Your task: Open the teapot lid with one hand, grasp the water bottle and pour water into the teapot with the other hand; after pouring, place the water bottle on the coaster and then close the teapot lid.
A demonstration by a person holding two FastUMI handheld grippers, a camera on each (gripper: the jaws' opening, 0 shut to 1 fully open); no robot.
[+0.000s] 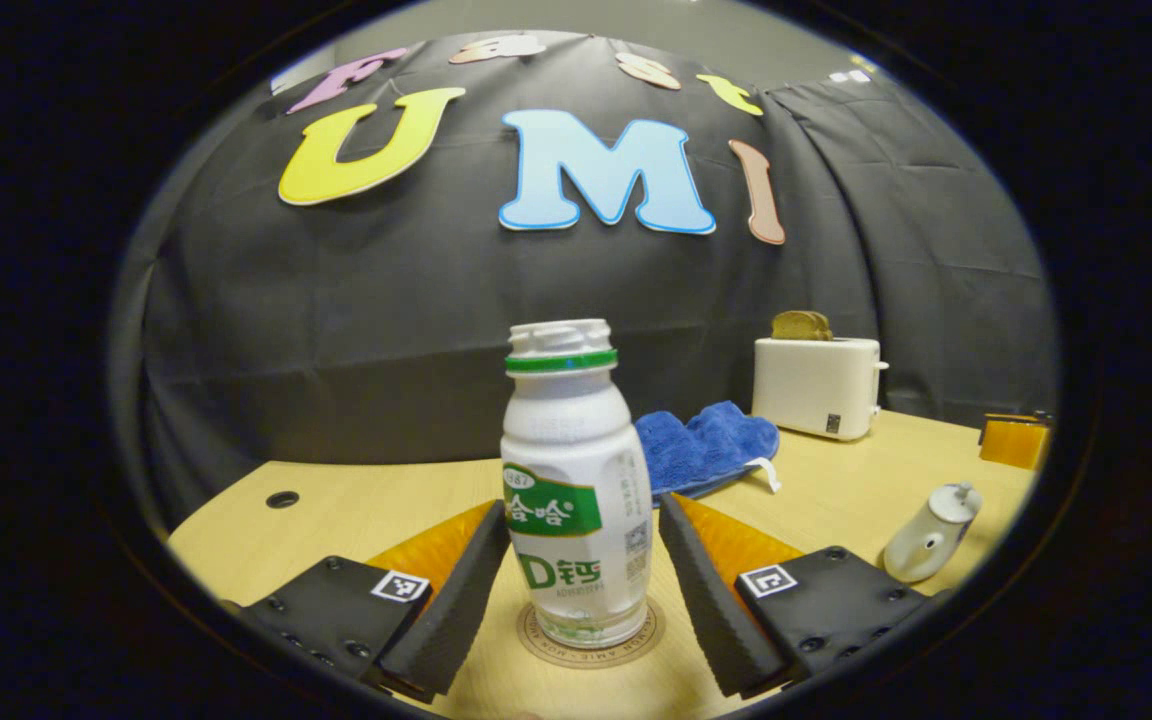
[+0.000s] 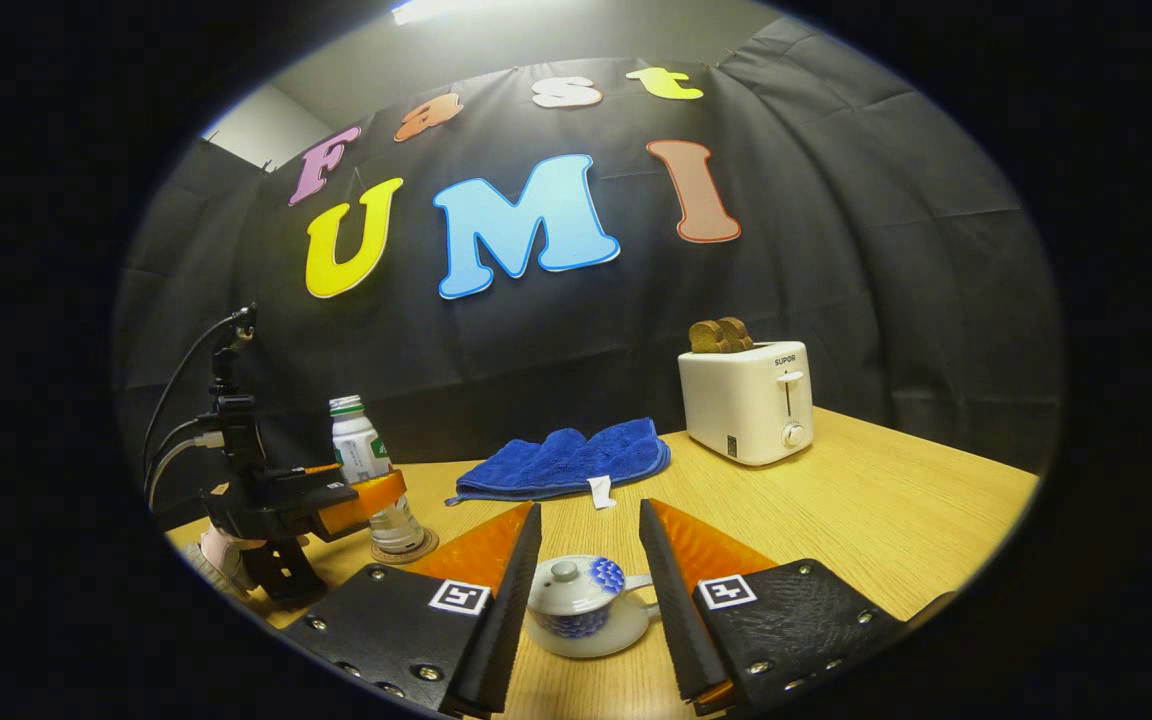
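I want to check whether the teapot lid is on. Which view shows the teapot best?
The right gripper view: the teapot sits close between the right gripper's open fingers, lid on, knob and blue pattern plain. The left gripper view shows the teapot small, tilted by the lens, near the edge.

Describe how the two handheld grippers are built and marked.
Each gripper, left and right, has two long wedge-shaped fingers on black, bolted plates, each plate carrying a small square black-and-white tag. In the right gripper view, the left gripper's black body carries dark cables looping up from it.
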